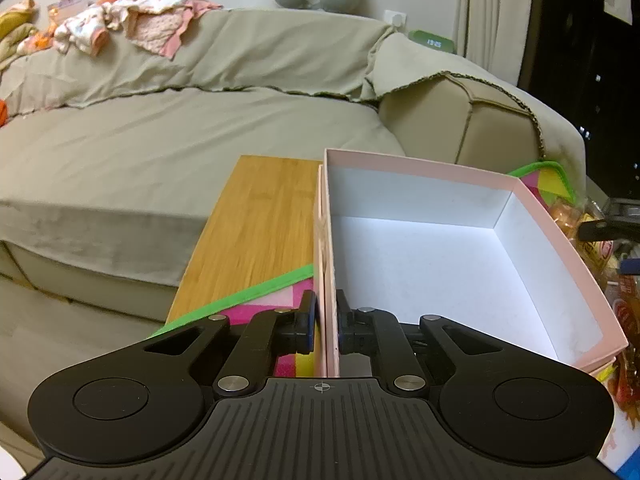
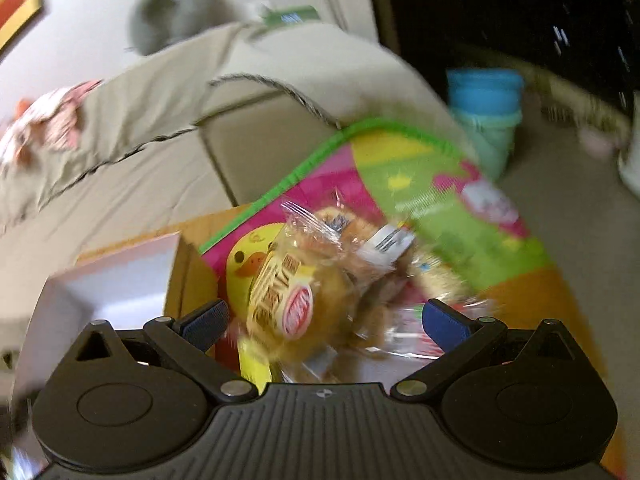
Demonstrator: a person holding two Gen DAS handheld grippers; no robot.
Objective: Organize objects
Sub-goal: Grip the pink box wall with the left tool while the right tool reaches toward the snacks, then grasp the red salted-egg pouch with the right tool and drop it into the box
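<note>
Holding the pink box [image 1: 460, 248] by its thin side wall, the left tongs [image 1: 327, 326] are squeezed shut on it at the bottom middle of the frame. Cardboard like this is probably light and stiff, so gripping the wall looks good. It is white inside and empty. In the right view, the right tongs [image 2: 326, 322] are wide open around crinkly snack bags [image 2: 320, 276] in the middle, gripping nothing. Bags look soft and slippery; pinching the middle seems best.
</note>
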